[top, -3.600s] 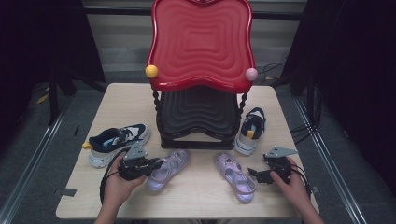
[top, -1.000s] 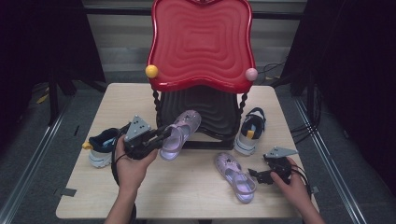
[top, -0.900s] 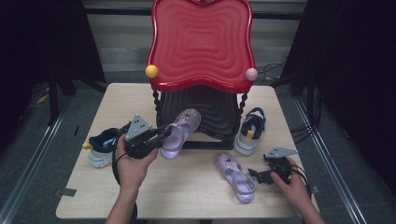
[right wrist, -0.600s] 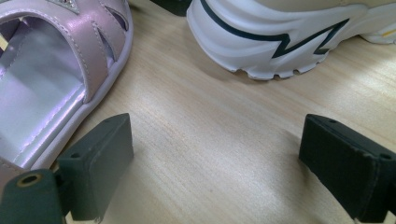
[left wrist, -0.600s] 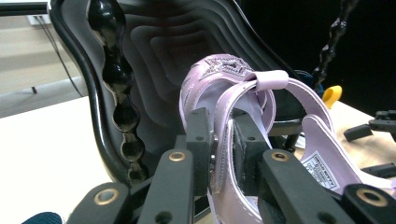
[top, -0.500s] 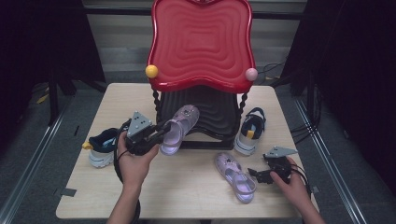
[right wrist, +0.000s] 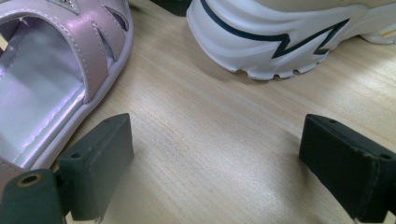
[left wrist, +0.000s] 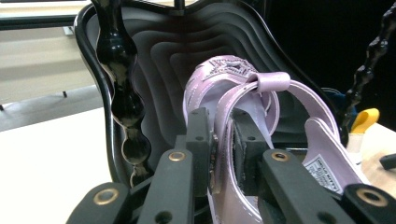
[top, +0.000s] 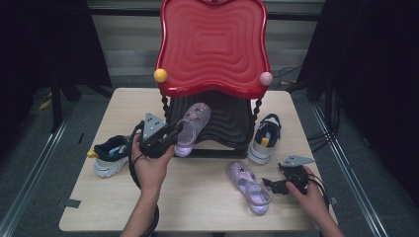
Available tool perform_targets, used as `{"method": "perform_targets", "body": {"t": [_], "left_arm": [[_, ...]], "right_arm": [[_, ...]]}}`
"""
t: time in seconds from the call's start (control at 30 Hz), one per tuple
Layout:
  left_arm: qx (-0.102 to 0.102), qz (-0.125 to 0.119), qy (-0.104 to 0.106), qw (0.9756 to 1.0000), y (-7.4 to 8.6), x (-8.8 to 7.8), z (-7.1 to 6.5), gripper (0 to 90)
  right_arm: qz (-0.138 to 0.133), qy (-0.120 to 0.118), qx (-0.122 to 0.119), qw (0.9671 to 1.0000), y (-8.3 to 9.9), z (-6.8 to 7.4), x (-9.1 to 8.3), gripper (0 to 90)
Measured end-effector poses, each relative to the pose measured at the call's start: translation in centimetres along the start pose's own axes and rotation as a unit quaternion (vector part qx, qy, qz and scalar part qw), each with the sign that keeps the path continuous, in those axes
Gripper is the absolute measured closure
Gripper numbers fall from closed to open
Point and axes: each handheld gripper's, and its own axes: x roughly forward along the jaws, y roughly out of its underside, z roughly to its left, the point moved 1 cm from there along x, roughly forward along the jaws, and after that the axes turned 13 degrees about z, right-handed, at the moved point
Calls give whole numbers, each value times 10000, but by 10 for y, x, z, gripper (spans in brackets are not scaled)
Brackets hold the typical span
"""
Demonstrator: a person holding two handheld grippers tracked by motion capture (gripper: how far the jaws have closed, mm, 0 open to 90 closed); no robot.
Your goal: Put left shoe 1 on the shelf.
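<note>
Pale wooden table, two-tier shelf, lilac sandal, two sneakers

High view overlooks table; gripper views close-up.

My left gripper gripped a lilac sandal by its side strap, holding it off the table with its toe pointing up toward the black lower shelf of the rack. Its mate, the second lilac sandal, lay flat on the table, sole down, just beside my right gripper.
</note>
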Motion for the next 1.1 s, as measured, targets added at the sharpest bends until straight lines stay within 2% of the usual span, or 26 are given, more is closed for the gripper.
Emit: {"method": "perform_targets", "body": {"t": [0.23,0.4,0.67,1.1], "left_arm": [[-132,-111,-188,9997,-3,6,0,793],[-74,-153,-237,9996,-7,10,-2,793],[-137,-284,-402,9987,-12,20,-9,792],[-371,-469,-558,9966,-11,37,-14,792]], "right_arm": [[0,0,-3,10000,0,0,0,92],[-1,1,-4,10000,0,0,0,92],[2,0,0,10000,0,0,0,92],[1,0,0,10000,0,0,0,92]]}}
